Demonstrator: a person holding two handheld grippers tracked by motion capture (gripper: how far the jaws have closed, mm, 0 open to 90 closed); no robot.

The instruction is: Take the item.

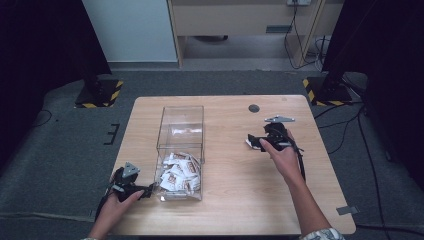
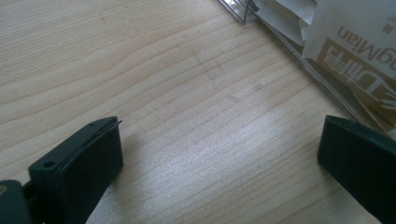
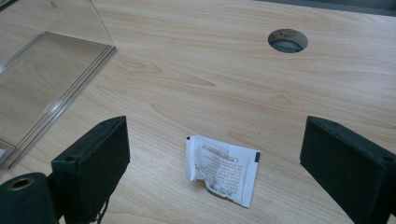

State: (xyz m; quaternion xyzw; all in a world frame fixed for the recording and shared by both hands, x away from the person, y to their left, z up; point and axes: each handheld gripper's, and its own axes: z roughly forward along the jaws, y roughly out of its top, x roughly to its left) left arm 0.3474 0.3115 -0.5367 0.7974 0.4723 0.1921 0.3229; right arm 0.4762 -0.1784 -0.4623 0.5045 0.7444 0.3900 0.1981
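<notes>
A clear plastic box (image 1: pixel 182 107) stands left of centre on the wooden table (image 1: pixel 240 200), with several white and brown packets (image 1: pixel 177 172) heaped at its near end. My left gripper (image 1: pixel 149 190) rests by the box's near left corner. In the left gripper view it (image 2: pixel 219 135) is open over bare wood, the box wall (image 2: pixel 280 35) and packets (image 2: pixel 359 51) just ahead. My right gripper (image 1: pixel 255 141) hovers at the table's right half. In the right gripper view it (image 3: pixel 215 135) is open, and a single crumpled white packet (image 3: pixel 223 169) lies flat on the wood between the jaws, untouched.
A round cable hole (image 1: pixel 254 108) sits in the table behind the right gripper, also seen in the right gripper view as the hole (image 3: pixel 287 40). The box's empty far part (image 3: pixel 46 60) lies to the right gripper's left. Stand bases with yellow-black tape flank the table on the floor.
</notes>
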